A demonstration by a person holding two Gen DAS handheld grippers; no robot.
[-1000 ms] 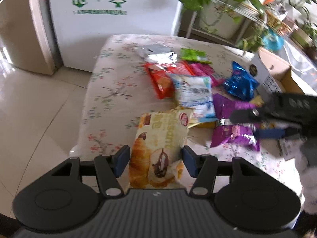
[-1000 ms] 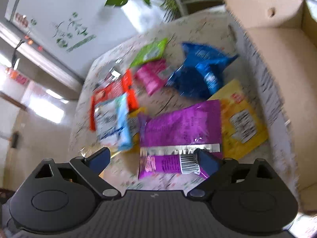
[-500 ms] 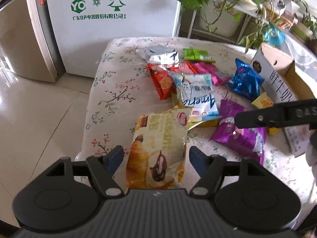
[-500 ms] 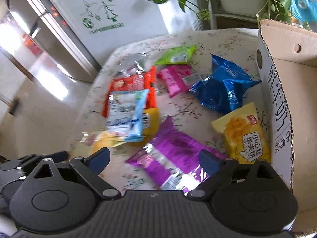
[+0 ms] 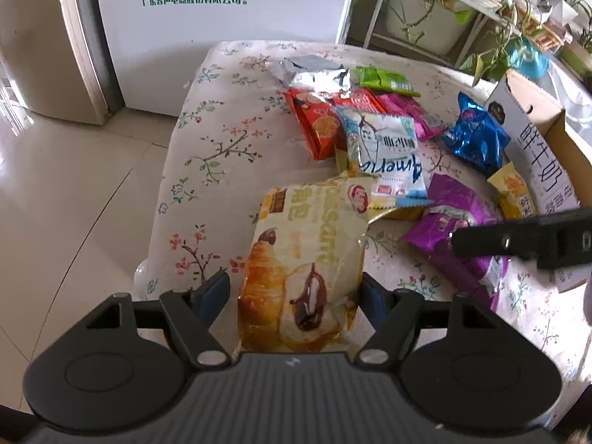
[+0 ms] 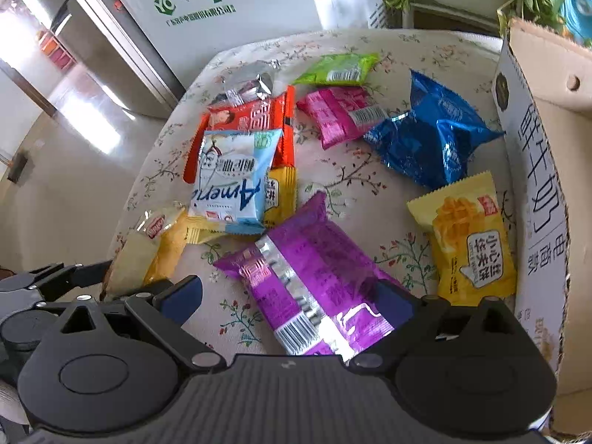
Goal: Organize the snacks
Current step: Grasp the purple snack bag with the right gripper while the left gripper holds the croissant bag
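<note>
Left gripper [image 5: 296, 292]: jaws spread, one on each side of the croissant bag [image 5: 307, 262], not pinching it.
Right gripper [image 6: 292, 296]: jaws spread around the near end of the purple packet [image 6: 310, 281].
Snacks: lying on the floral table [image 5: 218, 155].
Cardboard box [image 6: 536, 170]: at the right of the table.

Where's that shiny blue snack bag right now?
The blue bag lies on the flowered table toward the right, close beside the cardboard box, between the pink packet and the yellow packet.
</note>
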